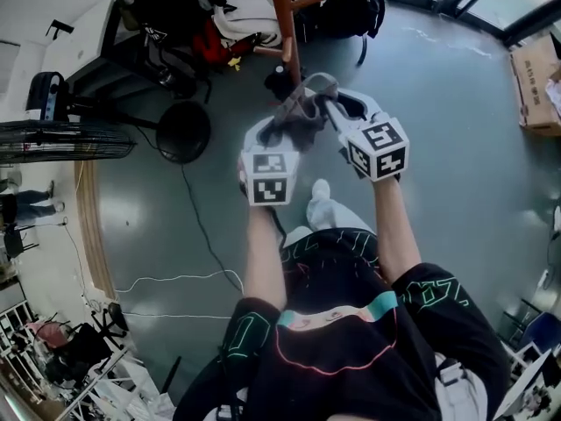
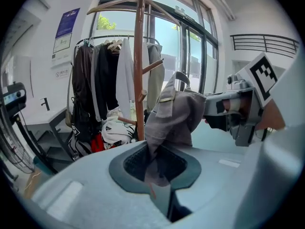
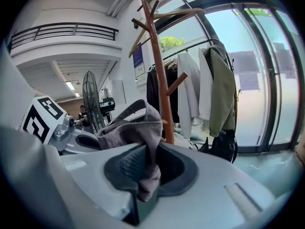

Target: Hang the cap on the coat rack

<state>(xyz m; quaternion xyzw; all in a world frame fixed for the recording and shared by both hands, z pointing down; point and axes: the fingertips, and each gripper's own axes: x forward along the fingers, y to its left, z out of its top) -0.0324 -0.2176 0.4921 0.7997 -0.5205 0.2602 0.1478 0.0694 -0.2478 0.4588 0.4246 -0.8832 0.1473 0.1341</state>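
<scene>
A grey cap (image 1: pixel 302 112) hangs stretched between both grippers, held up in front of the brown wooden coat rack (image 1: pixel 282 20). My left gripper (image 1: pixel 279 134) is shut on one side of the cap (image 2: pixel 174 116), fabric pinched between its jaws. My right gripper (image 1: pixel 337 112) is shut on the other side of the cap (image 3: pixel 133 128), with cloth drooping below the jaws. The coat rack pole (image 2: pixel 138 61) stands just behind the cap, with short pegs angling upward (image 3: pixel 164 75). The cap's strap loops upward above the crown.
A clothes rail with hanging jackets and shirts (image 2: pixel 109 75) stands behind the rack. Bags and clothes lie at its foot (image 1: pixel 232 24). A standing fan (image 1: pixel 61 139) is at left, with cables on the floor (image 1: pixel 175 279). A cardboard box (image 1: pixel 535 77) sits at right.
</scene>
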